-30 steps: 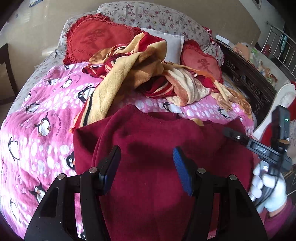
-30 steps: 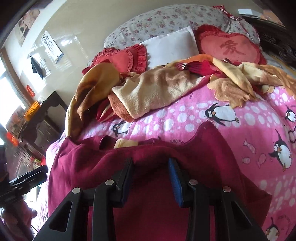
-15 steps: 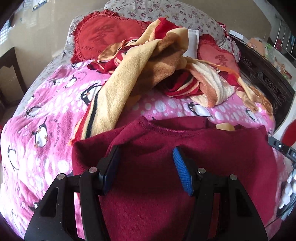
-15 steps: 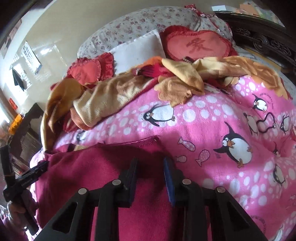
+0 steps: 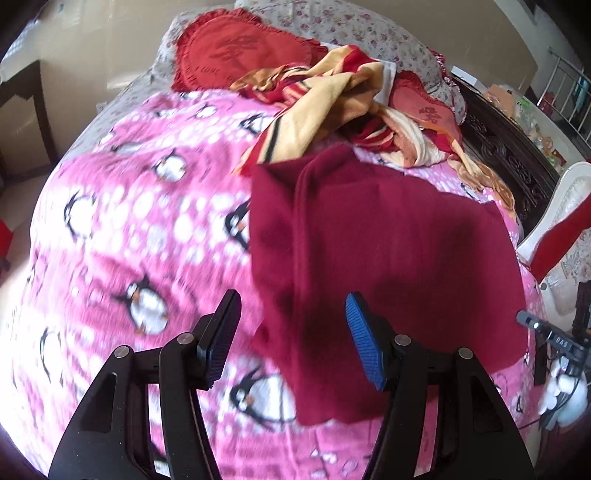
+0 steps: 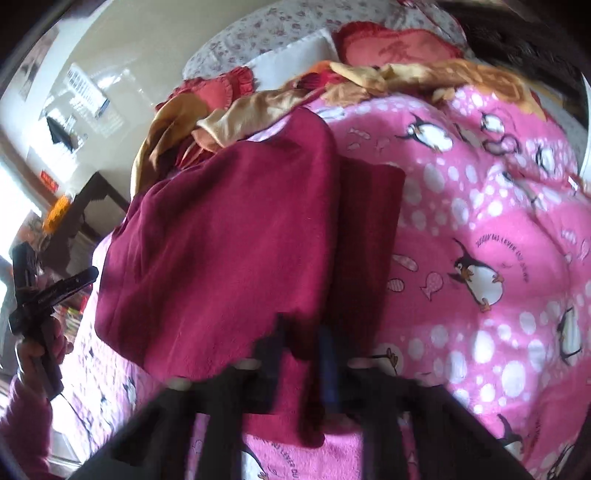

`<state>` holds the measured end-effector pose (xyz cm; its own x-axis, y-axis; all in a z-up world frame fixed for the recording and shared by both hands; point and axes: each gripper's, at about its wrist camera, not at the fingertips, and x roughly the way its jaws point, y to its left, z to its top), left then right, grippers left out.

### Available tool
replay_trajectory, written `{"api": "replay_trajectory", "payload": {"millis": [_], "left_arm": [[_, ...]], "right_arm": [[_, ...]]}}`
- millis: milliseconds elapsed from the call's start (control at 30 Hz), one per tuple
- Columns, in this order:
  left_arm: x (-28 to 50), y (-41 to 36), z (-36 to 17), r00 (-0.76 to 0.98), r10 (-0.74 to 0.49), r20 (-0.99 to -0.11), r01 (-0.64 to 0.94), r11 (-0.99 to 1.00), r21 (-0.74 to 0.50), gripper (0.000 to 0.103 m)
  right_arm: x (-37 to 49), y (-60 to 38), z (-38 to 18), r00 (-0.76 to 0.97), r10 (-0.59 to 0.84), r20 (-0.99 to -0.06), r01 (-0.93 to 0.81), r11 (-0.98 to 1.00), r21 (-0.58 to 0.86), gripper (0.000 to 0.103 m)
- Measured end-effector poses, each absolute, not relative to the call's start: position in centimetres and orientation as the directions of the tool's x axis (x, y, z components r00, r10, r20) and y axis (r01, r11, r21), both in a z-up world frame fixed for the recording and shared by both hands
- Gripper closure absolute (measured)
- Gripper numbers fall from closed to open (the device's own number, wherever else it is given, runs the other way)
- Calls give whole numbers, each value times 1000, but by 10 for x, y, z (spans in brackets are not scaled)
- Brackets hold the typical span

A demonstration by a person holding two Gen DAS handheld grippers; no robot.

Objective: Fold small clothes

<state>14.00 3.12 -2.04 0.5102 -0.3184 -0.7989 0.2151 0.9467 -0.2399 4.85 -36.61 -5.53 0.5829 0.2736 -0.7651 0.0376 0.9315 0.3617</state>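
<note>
A dark red garment [image 5: 388,240] lies on the pink penguin blanket [image 5: 140,221]; its left edge is folded over in a long strip. My left gripper [image 5: 291,332] is open and empty above the garment's near left corner. In the right wrist view the garment [image 6: 221,251] fills the middle. My right gripper [image 6: 301,354] is shut on a fold of the garment at its near edge; that view is blurred. The right gripper [image 5: 554,343] shows at the right edge of the left wrist view, and the left gripper [image 6: 48,291] at the left of the right wrist view.
A heap of yellow and red striped clothes [image 5: 332,92] lies behind the garment. Red heart cushions [image 5: 236,51] and floral pillows [image 5: 351,26] sit at the head of the bed. A dark carved wooden bed frame [image 5: 509,162] runs along the right side.
My left gripper has pulled back and to the left, off the garment's middle. My right gripper has closed on the garment's edge and turned. The garment's left side now lies folded over.
</note>
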Motion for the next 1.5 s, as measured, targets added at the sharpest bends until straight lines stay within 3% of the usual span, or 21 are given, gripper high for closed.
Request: {"api": "replay_trajectory", "payload": {"millis": [100, 267, 433, 533, 600, 633, 1100, 1333, 1500], "left_arm": [[124, 36, -28, 487, -325, -811, 220, 944, -246, 44], [109, 30, -46, 476, -275, -835, 230, 956, -184, 44], [97, 30, -48, 485, -288, -826, 248, 951, -187, 44], [91, 33, -45, 485, -309, -818, 255, 945, -205, 44], [88, 35, -45, 477, -321, -818, 256, 941, -220, 44], [86, 35, -45, 474, -325, -819, 258, 940, -223, 44], [75, 45, -62, 443, -291, -848, 275, 944, -181, 44], [89, 37, -73, 423, -358, -833, 333, 916, -225, 45], [98, 34, -70, 386, -433, -814, 379, 879, -289, 83]], "right_arm": [[41, -369, -44, 603, 261, -754, 39, 934, 354, 97], [42, -364, -64, 545, 204, -813, 66, 956, 284, 97], [34, -364, -30, 606, 145, -782, 119, 956, 269, 92], [38, -346, -13, 622, 195, -758, 55, 955, 291, 87], [43, -330, -9, 611, 236, -755, 8, 953, 303, 76], [44, -321, -8, 604, 259, -754, -19, 950, 312, 75], [85, -189, -45, 434, 451, -780, -291, 889, 353, 75], [98, -153, -57, 388, 464, -796, -336, 876, 346, 75], [106, -152, -52, 394, 469, -791, -325, 876, 357, 75]]}}
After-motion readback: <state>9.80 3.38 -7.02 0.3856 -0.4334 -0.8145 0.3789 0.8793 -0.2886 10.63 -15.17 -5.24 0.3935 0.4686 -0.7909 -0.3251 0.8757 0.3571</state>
